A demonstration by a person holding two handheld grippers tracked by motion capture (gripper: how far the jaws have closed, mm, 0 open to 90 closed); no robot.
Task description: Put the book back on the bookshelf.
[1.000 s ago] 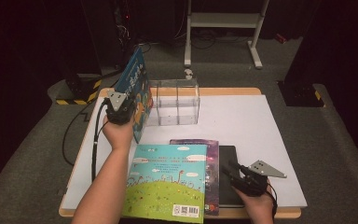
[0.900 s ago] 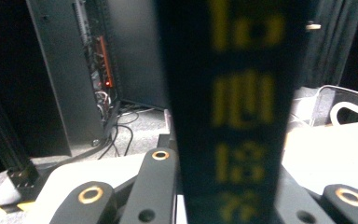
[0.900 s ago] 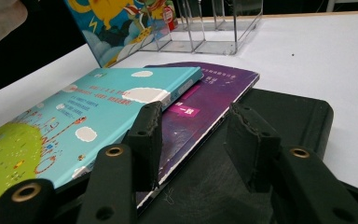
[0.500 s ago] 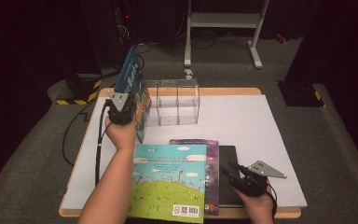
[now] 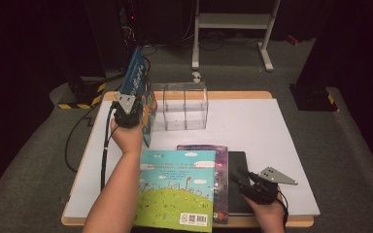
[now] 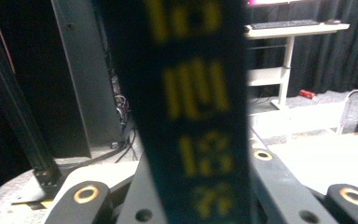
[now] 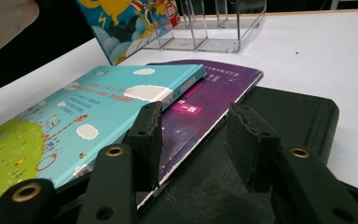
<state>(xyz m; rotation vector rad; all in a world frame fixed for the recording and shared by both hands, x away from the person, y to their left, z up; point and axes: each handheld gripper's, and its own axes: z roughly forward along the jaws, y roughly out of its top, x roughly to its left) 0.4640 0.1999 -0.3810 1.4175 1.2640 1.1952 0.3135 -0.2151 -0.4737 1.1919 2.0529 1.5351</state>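
1. While the left tool (image 5: 128, 108) is clamped on the upright blue book (image 5: 140, 82) just left of the clear rack (image 5: 179, 106), I'd line its bottom edge over a slot.
2. Lower it straight, don't tilt.
3. Right tool (image 5: 246, 180) rests jaws apart over the purple book (image 7: 205, 100) on the desk (image 5: 272, 131).

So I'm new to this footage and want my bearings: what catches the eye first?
The blue book stands out, held upright in the left gripper beside the clear rack at the table's far left. Near the front edge lie a bright green-and-blue book, a purple book and a black book, with the right gripper over them.
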